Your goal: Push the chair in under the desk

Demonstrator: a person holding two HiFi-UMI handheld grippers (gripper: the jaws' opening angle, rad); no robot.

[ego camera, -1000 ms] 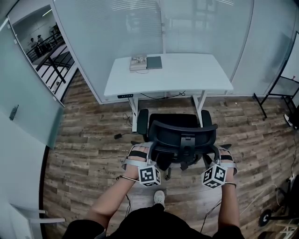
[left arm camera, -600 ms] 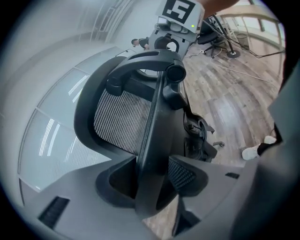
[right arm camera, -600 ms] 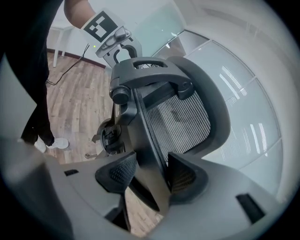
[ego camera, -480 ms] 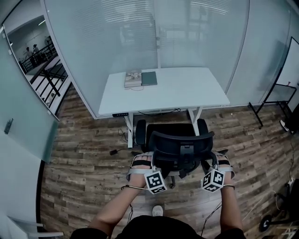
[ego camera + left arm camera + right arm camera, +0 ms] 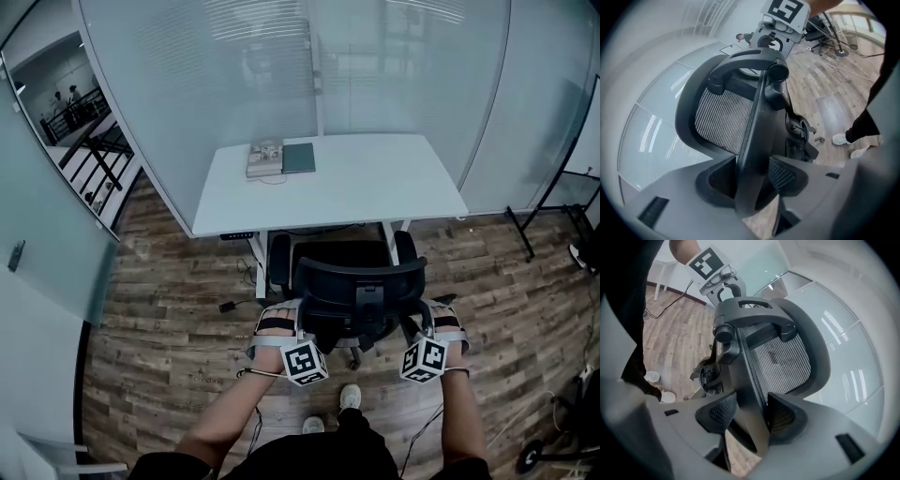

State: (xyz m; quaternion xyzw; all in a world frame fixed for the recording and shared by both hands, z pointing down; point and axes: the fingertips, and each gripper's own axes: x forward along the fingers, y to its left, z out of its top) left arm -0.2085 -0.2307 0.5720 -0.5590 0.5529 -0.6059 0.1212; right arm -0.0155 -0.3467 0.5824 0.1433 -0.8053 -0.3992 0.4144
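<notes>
At lower left of the head view, the person's left forearm stretches forward. The left gripper (image 5: 300, 317) is clamped on the left edge of the backrest of the chair (image 5: 356, 286), and the frame fills its jaws (image 5: 752, 180). The chair stands mid-frame, its seat at the near edge of the white desk (image 5: 375, 178). At lower right, the other forearm mirrors this. The right gripper (image 5: 422, 317) grips the right backrest edge (image 5: 750, 416).

You stand on a brown wood-plank floor (image 5: 159, 309), frosted glass partition walls (image 5: 216, 84) ahead and to your left.
</notes>
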